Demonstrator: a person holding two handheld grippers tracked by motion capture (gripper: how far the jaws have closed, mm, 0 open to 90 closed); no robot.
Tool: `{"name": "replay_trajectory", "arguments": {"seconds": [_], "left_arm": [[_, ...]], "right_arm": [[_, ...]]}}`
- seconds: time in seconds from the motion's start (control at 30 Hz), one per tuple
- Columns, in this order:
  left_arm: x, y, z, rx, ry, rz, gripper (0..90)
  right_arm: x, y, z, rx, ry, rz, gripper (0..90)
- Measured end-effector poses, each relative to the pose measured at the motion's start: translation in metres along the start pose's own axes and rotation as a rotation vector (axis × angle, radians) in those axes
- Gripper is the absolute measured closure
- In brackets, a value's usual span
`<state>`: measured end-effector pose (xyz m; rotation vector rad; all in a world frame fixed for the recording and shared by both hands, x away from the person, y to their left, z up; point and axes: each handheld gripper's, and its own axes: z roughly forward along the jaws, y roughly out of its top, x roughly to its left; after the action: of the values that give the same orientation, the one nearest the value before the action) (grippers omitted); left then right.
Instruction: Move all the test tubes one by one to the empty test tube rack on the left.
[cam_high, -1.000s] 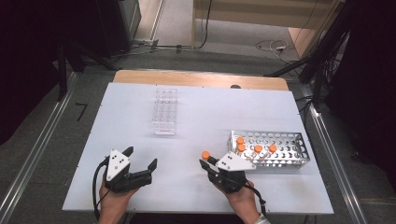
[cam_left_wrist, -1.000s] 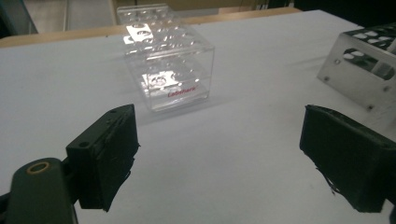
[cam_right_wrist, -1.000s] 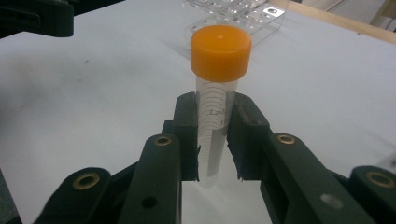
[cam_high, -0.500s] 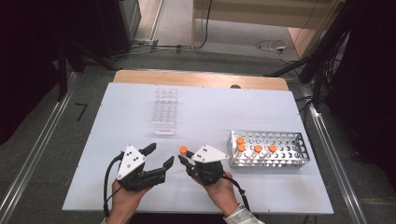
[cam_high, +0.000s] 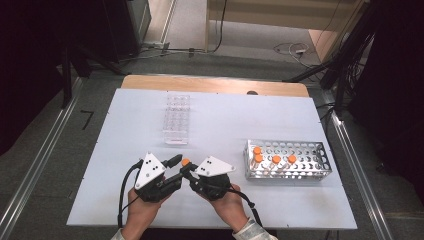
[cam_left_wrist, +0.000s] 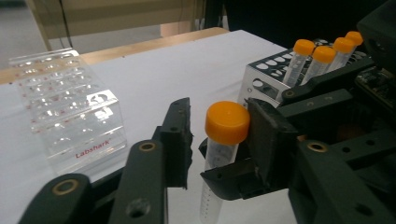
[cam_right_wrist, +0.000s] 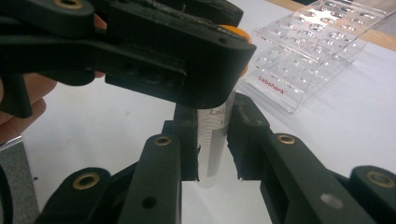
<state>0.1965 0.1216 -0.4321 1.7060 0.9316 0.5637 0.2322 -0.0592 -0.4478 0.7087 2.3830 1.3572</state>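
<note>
1. My right gripper (cam_high: 187, 172) is clamped on the body of the clear plastic tube with an orange screw cap (cam_left_wrist: 227, 122); in the right gripper view both black pads (cam_right_wrist: 187, 140) press against the tube wall.
2. The tube stands near upright, long axis vertical, cap pointing up and the lower end down toward the white table top (cam_high: 225, 120).
3. My left gripper (cam_high: 176, 167) has just been closing its jaws. They stand on either side of the cap end; one jaw meets the cap, the other shows a gap beside it.
4. The tube is held above the near middle of the table, between the clear acrylic rack (cam_high: 176, 119) and the perforated metal rack (cam_high: 300, 172) holding four more orange-capped tubes (cam_high: 274, 161).
</note>
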Motion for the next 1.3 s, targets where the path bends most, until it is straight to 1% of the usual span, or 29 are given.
{"name": "replay_trajectory", "arguments": {"seconds": [0.1,0.23,0.53,0.6,0.7,0.73,0.8,0.83,0.9,0.93,1.0,1.03,1.07,1.1,1.13,1.17,1.2,1.23,1.3], "left_arm": [[-0.001,0.000,0.001,0.004,0.002,0.005,65.9],[-0.002,0.000,0.003,0.007,-0.004,0.010,68.6],[-0.003,0.000,0.006,0.015,-0.006,0.012,70.0],[-0.003,0.000,0.006,0.017,-0.006,0.008,70.0],[-0.002,0.001,0.006,0.019,-0.004,0.003,70.1],[-0.002,0.001,0.006,0.019,-0.004,0.003,70.0],[-0.001,0.001,0.007,0.016,-0.004,-0.005,70.0],[-0.001,0.001,0.007,0.016,-0.005,-0.007,70.0],[0.001,0.001,0.007,0.015,-0.005,-0.014,70.0],[0.001,0.001,0.007,0.015,-0.005,-0.014,70.0],[0.002,0.002,0.007,0.015,-0.007,-0.021,70.0],[0.003,0.002,0.007,0.014,-0.006,-0.025,70.1],[0.004,0.003,0.006,0.013,-0.009,-0.030,70.1],[0.005,0.004,0.006,0.010,-0.010,-0.035,70.1],[0.006,0.005,0.006,0.009,-0.010,-0.038,70.1],[0.007,0.006,0.006,0.006,-0.011,-0.042,70.1],[0.007,0.007,0.006,0.004,-0.009,-0.044,70.1],[0.008,0.009,0.006,0.002,-0.007,-0.045,70.1],[0.008,0.012,0.006,-0.002,-0.006,-0.045,70.1]], "right_arm": [[-0.001,0.000,0.001,0.002,-0.002,-0.001,71.8],[-0.001,0.000,0.001,0.005,-0.003,0.000,71.8],[-0.004,-0.001,-0.001,0.009,-0.003,0.008,70.6],[-0.005,-0.002,-0.001,0.014,0.009,0.012,64.9],[-0.008,-0.004,-0.001,0.019,0.024,0.021,53.6],[-0.008,-0.004,-0.001,0.019,0.024,0.021,53.6],[-0.011,-0.005,-0.004,0.023,0.029,0.033,48.0],[-0.011,-0.005,-0.004,0.023,0.029,0.033,48.0],[-0.015,-0.008,-0.008,0.030,0.024,0.042,43.1],[-0.015,-0.008,-0.008,0.030,0.024,0.042,43.1],[-0.017,-0.011,-0.014,0.031,0.019,0.047,40.5],[-0.019,-0.015,-0.020,0.033,0.013,0.050,36.5],[-0.020,-0.017,-0.023,0.038,0.007,0.054,34.8],[-0.020,-0.017,-0.023,0.038,0.007,0.054,34.8],[-0.020,-0.020,-0.027,0.040,0.004,0.054,33.9],[-0.021,-0.023,-0.032,0.043,0.004,0.054,33.5],[-0.021,-0.030,-0.041,0.051,0.001,0.052,31.7],[-0.021,-0.030,-0.041,0.051,0.001,0.052,31.7],[-0.021,-0.038,-0.052,0.059,-0.003,0.052,30.6]]}}
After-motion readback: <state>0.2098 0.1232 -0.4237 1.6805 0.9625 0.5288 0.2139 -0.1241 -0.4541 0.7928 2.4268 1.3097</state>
